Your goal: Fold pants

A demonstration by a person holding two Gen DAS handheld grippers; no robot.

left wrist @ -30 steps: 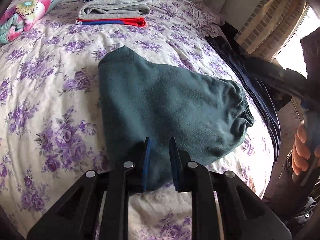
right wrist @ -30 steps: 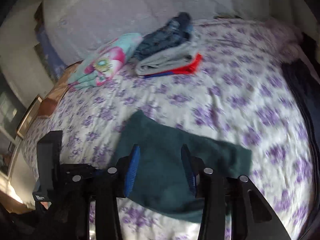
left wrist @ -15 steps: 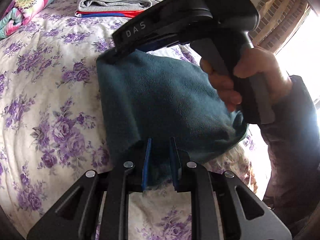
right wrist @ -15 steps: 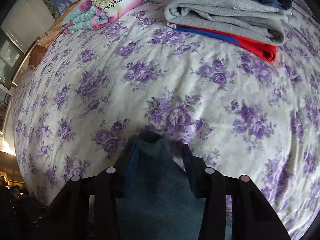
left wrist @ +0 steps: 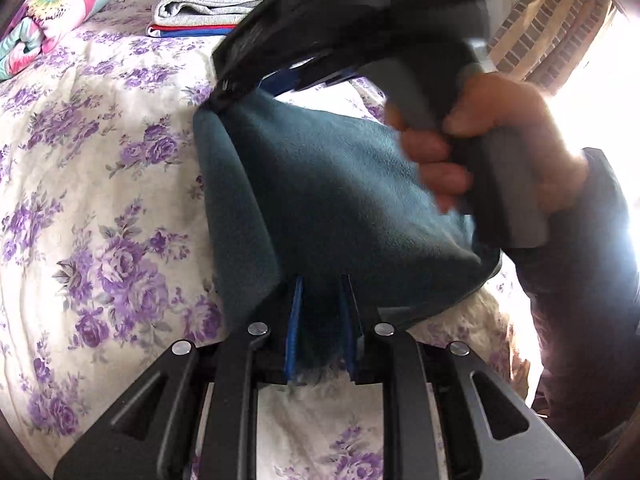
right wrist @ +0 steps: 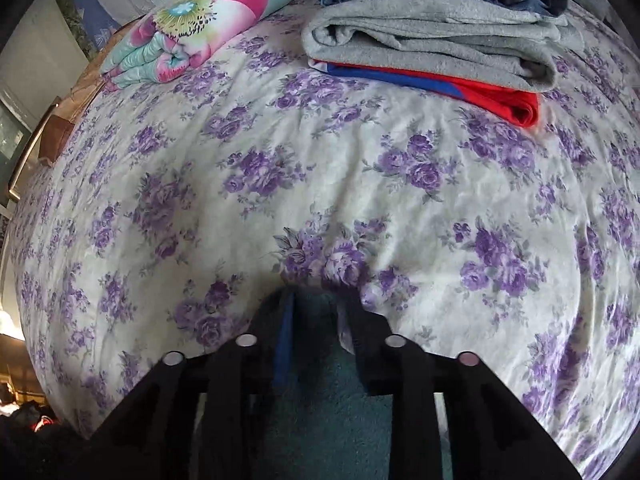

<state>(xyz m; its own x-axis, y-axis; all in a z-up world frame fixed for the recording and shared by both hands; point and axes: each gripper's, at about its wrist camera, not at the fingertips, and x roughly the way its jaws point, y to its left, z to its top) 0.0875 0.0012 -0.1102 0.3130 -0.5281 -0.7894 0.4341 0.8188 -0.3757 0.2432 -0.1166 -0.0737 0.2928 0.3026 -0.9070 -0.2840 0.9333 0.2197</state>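
Dark teal pants (left wrist: 340, 200) lie folded on a purple-flowered bed sheet (left wrist: 100, 200). My left gripper (left wrist: 320, 280) is shut on their near edge, with cloth bunched between its blue pads. My right gripper (left wrist: 220, 94), held by a hand (left wrist: 480, 140), has the far left corner of the pants, and the cloth rises to it like a tent. In the right wrist view the teal cloth (right wrist: 316, 408) fills the gap of the right gripper (right wrist: 320, 296). Its jaws are opening with the corner between them.
A stack of folded clothes (right wrist: 432, 40) lies at the far side of the bed: jeans on grey on red and blue. A flowered pillow (right wrist: 180, 28) sits at the far left. A brick wall (left wrist: 540, 32) and a bright window stand to the right.
My right gripper came across and down onto the far corner of the pants, and that corner now stands lifted off the sheet. My left gripper kept its hold and place.
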